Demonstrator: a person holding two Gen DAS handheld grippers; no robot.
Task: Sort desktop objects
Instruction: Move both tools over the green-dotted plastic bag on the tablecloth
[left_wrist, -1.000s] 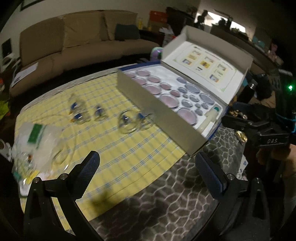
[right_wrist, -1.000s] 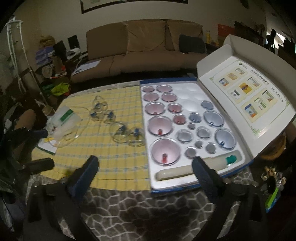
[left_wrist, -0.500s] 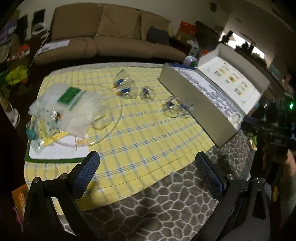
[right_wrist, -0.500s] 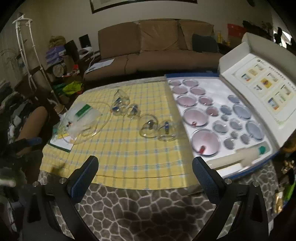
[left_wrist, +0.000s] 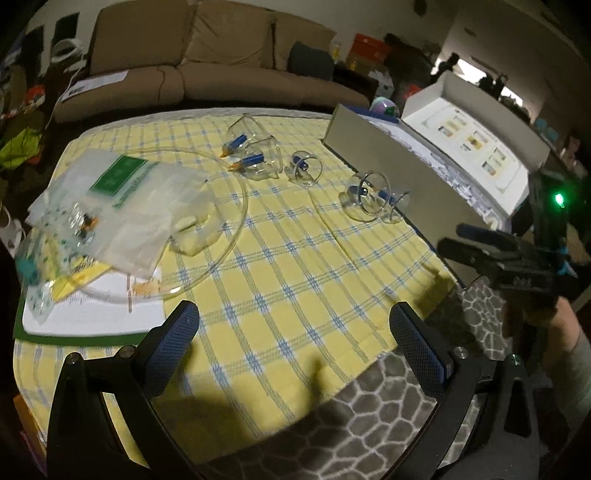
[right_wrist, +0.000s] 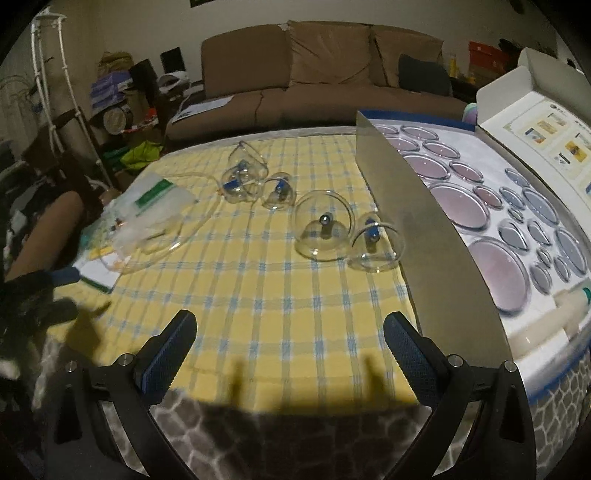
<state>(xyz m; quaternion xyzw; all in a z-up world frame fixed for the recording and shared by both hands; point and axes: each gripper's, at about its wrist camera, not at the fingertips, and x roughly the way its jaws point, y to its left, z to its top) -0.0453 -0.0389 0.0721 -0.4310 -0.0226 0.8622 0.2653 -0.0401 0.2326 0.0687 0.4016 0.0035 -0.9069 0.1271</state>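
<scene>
Five clear cups lie loose on the yellow checked cloth (right_wrist: 280, 295). The big cup (right_wrist: 323, 225) sits mouth down near the box, and a smaller cup (right_wrist: 375, 242) stands just beside it, close against the box's grey wall. Further back a small cup (right_wrist: 279, 192) lies on its side, and behind it two more cups (right_wrist: 242, 173) lie tipped together, their blue valves showing. In the left wrist view the same group appears as a pair (left_wrist: 373, 195) by the box and three cups (left_wrist: 266, 155) further up the cloth.

The open box (right_wrist: 417, 206) stands at the right edge of the cloth, its white tray filled with rows of round cups, pink-tinted on one side and blue-tinted on the other, and a pale pump (right_wrist: 554, 314) lying along the near end. The lid (right_wrist: 546, 122) stands raised behind, with printed pictures inside.

On the far left of the cloth lies a plastic bag (right_wrist: 151, 210) with a green label, resting on papers, with a loop of clear tube (left_wrist: 229, 236) around it.

The right gripper (right_wrist: 288, 354) hangs over the near edge of the cloth, jaws spread wide and empty. The left gripper (left_wrist: 291, 343) is likewise spread and empty, above the cloth's near edge. A brown couch (right_wrist: 325, 74) stands behind the table.
</scene>
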